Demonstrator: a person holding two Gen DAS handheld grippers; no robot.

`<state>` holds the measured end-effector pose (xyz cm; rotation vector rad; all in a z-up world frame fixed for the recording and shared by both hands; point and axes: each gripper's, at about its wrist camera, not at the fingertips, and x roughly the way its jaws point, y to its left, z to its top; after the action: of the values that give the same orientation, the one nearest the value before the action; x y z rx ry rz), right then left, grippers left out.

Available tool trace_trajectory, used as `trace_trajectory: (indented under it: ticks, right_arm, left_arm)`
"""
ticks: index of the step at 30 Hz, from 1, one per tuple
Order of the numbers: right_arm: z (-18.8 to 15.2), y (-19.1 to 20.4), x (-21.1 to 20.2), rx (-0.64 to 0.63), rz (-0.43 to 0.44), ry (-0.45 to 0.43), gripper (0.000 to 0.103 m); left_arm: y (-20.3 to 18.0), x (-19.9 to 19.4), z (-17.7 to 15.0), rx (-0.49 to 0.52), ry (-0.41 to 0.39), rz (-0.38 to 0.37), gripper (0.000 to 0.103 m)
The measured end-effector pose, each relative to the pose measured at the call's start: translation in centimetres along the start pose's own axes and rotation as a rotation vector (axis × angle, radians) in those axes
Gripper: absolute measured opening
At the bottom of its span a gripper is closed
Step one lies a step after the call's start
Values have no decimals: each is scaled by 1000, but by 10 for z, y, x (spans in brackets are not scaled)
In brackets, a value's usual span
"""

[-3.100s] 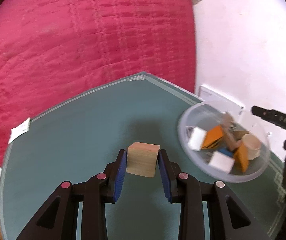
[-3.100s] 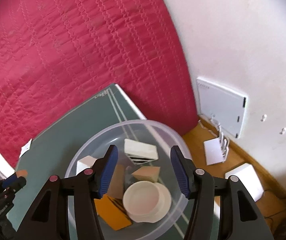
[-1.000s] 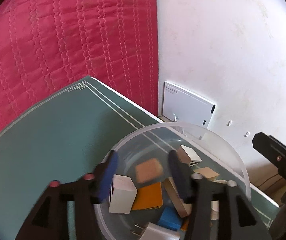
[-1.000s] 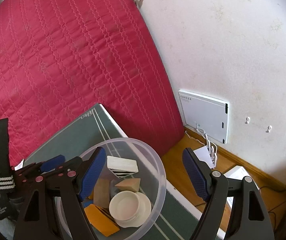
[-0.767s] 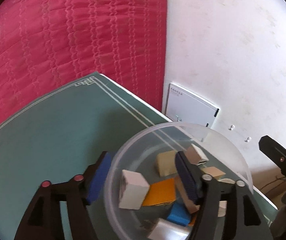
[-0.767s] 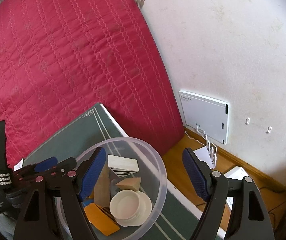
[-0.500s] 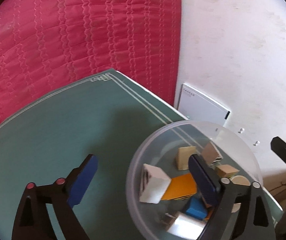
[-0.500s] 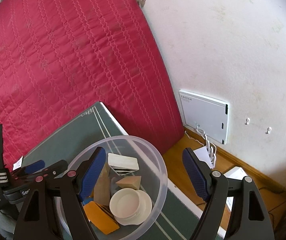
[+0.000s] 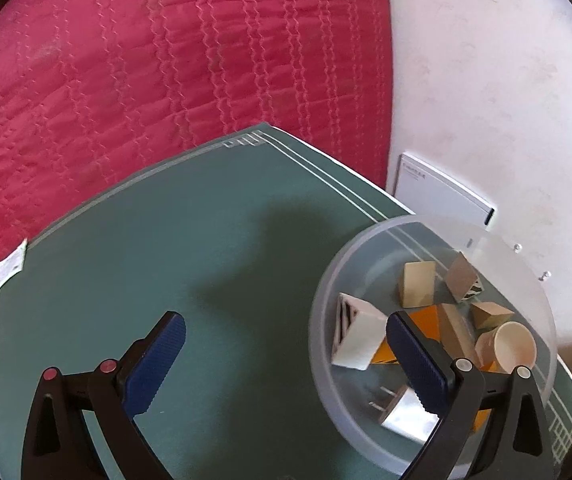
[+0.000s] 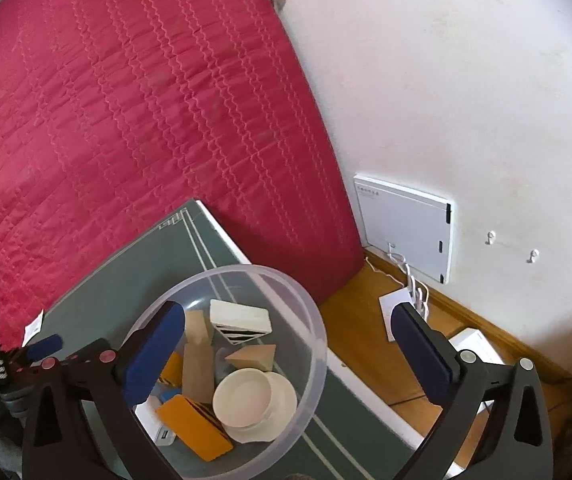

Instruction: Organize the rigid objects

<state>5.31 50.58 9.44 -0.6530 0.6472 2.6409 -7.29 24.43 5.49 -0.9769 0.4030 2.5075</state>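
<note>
A clear plastic bowl (image 9: 327, 280) stands on the green table (image 9: 166, 240) at its right end, near the wall. In it lie a wooden cube (image 9: 417, 284), a white striped box (image 9: 355, 336), wooden blocks, an orange card, a cream cup (image 9: 511, 346) and a white plug (image 9: 403, 416). My left gripper (image 9: 286, 360) is open and empty, above the table at the bowl's left rim. My right gripper (image 10: 287, 352) is open and empty, above the same bowl (image 10: 313, 320); the cup (image 10: 242, 398) and striped box (image 10: 240, 320) show below it.
A red quilted mattress (image 9: 166, 60) leans behind the table. A white wall (image 10: 465, 80) with a white panel (image 10: 405, 228) is at the right, with wooden floor, cables and white boxes (image 10: 473, 344) below. A paper tag (image 9: 10, 266) hangs at the table's left edge.
My left gripper has let the wooden cube go into the bowl, opened wide and drawn back to the left. My right gripper has opened wider and stays above the bowl.
</note>
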Motion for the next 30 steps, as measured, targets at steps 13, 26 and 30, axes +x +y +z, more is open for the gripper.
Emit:
trace_trajectory:
  ticks: [13,26,30]
  right_arm:
    - [-5,17,-20,-114,-10,-58,103]
    - [-23,30,-41,-229,15,-61,103]
    - [-32,39,-50,-300,35,-65,103]
  left_arm:
    - [-2,-34,-18,9,-64,63,102]
    - [-14,-67,-32,44,-140,62,102]
    - [-18,-76,-37,57,-171,67,102]
